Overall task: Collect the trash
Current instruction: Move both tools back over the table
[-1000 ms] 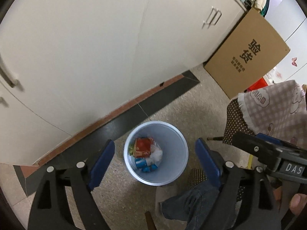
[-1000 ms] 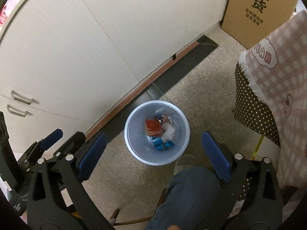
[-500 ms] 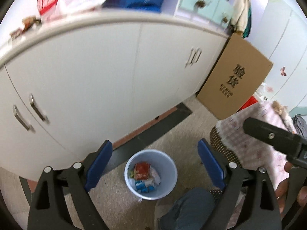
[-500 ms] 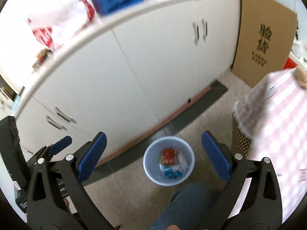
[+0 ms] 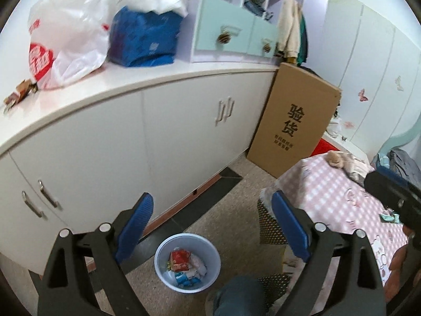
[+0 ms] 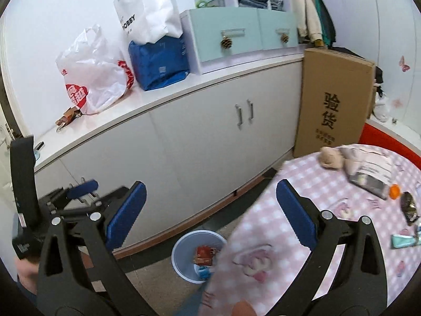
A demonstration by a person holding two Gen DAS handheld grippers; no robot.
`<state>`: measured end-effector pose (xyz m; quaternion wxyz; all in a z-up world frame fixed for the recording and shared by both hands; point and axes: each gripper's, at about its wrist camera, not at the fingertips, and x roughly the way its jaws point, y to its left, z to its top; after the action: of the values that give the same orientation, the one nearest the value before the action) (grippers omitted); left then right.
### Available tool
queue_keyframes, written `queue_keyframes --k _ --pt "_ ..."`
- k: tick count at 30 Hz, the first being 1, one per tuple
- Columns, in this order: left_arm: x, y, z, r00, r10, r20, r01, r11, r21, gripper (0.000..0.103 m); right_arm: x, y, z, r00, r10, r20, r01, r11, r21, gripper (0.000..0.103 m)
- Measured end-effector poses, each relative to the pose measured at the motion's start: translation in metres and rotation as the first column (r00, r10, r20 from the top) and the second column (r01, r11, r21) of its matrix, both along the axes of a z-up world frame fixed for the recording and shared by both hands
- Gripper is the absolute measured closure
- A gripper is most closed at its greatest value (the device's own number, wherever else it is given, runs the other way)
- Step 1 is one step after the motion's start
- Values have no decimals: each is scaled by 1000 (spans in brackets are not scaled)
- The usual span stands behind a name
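Note:
A pale blue bin (image 5: 163, 268) stands on the floor by the white cabinets, with a red carton (image 5: 180, 259) and blue and white wrappers inside. It also shows in the right wrist view (image 6: 181, 250), half hidden by the tablecloth. My left gripper (image 5: 211, 221) is open and empty, high above the bin. My right gripper (image 6: 210, 212) is open and empty, over the edge of the pink checked table (image 6: 329, 210). On that table lie a crumpled beige tissue (image 6: 330, 158), an orange cap (image 6: 394, 191), a dark wrapper (image 6: 409, 206) and a teal wrapper (image 6: 402, 239).
White cabinets (image 5: 184, 137) run along the wall, with plastic bags (image 5: 63, 39) and a blue pack (image 5: 144, 39) on top. A tall cardboard box (image 5: 294, 123) leans at the cabinet's end. My knee (image 5: 236, 295) is next to the bin.
Both grippers have lifted up and tilted away from the bin, so the counter top and the pink table have come into view. The jaws stayed open.

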<state>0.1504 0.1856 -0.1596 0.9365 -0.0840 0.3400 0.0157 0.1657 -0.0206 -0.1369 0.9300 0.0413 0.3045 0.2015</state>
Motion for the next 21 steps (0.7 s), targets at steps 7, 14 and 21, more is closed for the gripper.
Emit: queue_keyframes --k 7,14,21 --pt "-2 -50 22 995 -83 48 83 996 15 12 -22 -67 8 992 -119 33 116 991 68 6" --pt "6 -113 24 978 -196 64 195 981 21 12 -41 -144 5 962 -273 23 271 961 52 6" --pt "24 -168 19 955 -288 68 285 957 45 12 -47 -204 -2 917 -400 1 399 916 40 6"
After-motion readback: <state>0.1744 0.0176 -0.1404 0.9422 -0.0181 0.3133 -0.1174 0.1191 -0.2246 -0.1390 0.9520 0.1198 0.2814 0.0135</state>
